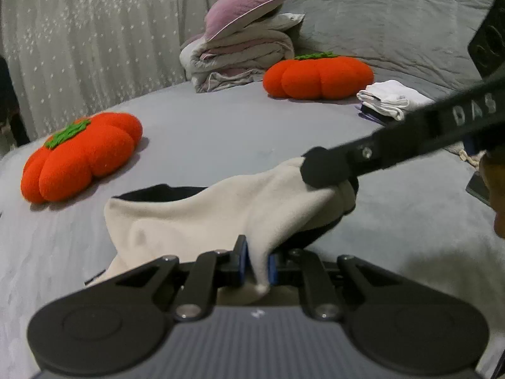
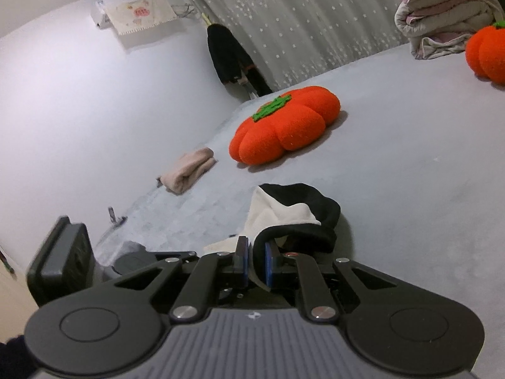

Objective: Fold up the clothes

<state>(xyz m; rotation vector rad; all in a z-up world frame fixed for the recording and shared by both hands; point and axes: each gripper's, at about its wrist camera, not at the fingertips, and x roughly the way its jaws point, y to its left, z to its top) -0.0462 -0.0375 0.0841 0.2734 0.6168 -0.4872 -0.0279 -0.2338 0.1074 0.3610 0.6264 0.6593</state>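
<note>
Left tool point(image 1: 257, 263) clamps sock point(image 1: 202, 218) edge | right tool point(image 2: 256, 263) pinches cuff | soft, light, floppy; grip edges, mid-bed point(image 1: 221, 145)

both grippers are angled down a bit. left gripper point(image 1: 258, 263) has its fingers pinched together, right gripper point(image 2: 255, 260) is clamped tight too.

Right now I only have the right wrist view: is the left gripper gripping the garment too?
Observer: Yes, the left gripper is shut on a cream fold of the garment.
Operator: Any folded pieces outside my view?
Observer: A folded white stack lies beside the far pumpkin cushion.
Operator: Where does my gripper hold it, seen from there?
Observer: The right gripper pinches the garment's opposite end.
</note>
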